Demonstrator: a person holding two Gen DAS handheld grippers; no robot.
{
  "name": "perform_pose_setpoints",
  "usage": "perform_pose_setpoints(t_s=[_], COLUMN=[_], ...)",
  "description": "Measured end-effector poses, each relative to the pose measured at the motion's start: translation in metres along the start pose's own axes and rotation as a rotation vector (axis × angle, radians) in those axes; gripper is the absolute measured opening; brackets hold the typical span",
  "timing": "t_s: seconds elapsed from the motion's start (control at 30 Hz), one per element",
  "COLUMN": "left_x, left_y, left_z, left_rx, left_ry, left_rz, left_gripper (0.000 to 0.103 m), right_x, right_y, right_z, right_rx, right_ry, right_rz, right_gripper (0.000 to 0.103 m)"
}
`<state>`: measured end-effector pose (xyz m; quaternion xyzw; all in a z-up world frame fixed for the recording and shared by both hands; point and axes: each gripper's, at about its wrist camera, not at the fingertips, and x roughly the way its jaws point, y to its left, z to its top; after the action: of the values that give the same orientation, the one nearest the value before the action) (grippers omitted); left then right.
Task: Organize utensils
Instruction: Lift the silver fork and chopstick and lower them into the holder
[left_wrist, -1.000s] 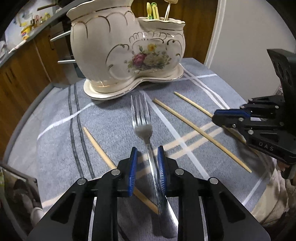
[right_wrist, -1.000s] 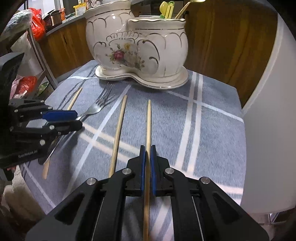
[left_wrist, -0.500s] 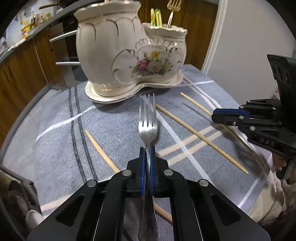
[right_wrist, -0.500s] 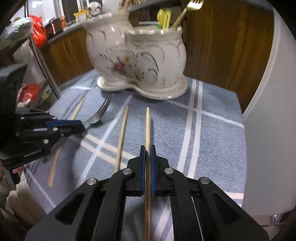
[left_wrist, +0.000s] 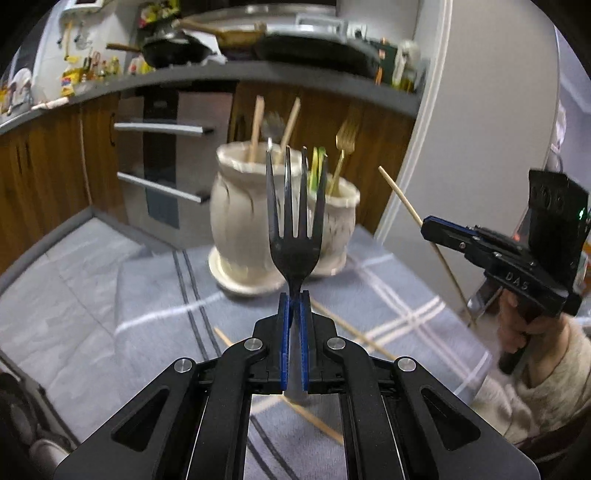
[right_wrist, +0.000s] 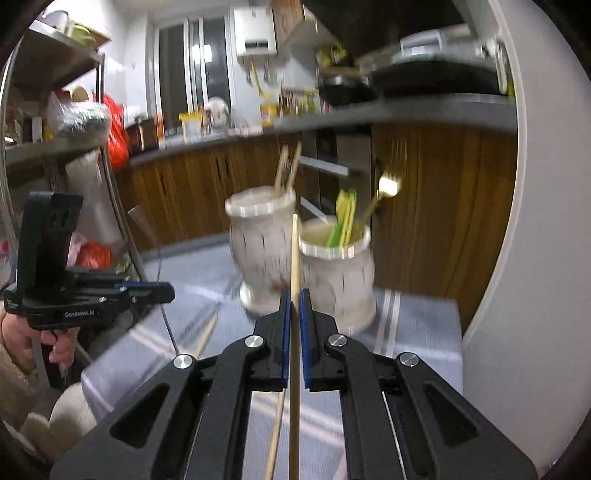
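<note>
Motion blur smears the ceramic holder (left_wrist: 284, 221) ahead of us. Our left gripper (left_wrist: 294, 295) clamps the fork (left_wrist: 294, 229), tines up; our right gripper (right_wrist: 294, 295) clamps a chopstick (right_wrist: 294, 251). Only the left view shows that chopstick's whole slant.

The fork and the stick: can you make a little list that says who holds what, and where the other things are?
left gripper: shut on fork, lifted, tines up
right gripper: shut on chopstick, lifted off the table
holder: two joined ceramic pots on the cloth
in taller pot: two wooden sticks
in shorter pot: gold fork, green utensils
tablecloth: other chopsticks lie here
</note>
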<state>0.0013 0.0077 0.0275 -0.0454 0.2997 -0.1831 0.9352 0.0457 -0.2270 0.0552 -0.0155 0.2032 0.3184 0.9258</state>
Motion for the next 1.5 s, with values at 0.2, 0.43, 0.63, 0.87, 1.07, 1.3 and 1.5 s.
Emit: perform_pose_setpoints(t_s=[0.2,0.43,0.63,0.87,1.07,1.3,1.5], left_x=[-0.018,-0.025,-0.005,0.038,0.06,0.07,0.081], left_y=[-0.004,-0.006,-0.007,0.006,0.016,0.018,0.023], left_z=[0.037,0.106,0.151,0.155,0.139,0.12,0.11], left_rx=[0.029,0.047,0.042,0.038,0.033,0.049,0.036], left_ry=[-0.107,-0.203,-0.228,-0.173,-0.114,-0.058,-0.018], left_rz=[0.002,-0.016,0.027,0.11,0.113,0.121,0.132], left_gripper=[0.005,0.005,0.006,0.006,0.006,0.006,0.006], right_x=[0.014,0.048,0.076,0.108,0.114,0.106,0.103], right_y=[-0.009,-0.035,-0.044,-0.045,-0.039,-0.046,-0.042], right_z=[0.039,0.082,0.093,0.086,0.061,0.042,0.035], right_rx=[0.065,0.182,0.217,0.187,0.135,0.176,0.16], right_ry=[-0.163,-0.283,-0.359,-0.381,-0.339,-0.224,-0.125], right_rz=[-0.001,-0.007,-0.085,-0.178,-0.167,-0.057,0.011], right_gripper=[0.005,0.005,0.005,0.005,0.005,0.005,0.005])
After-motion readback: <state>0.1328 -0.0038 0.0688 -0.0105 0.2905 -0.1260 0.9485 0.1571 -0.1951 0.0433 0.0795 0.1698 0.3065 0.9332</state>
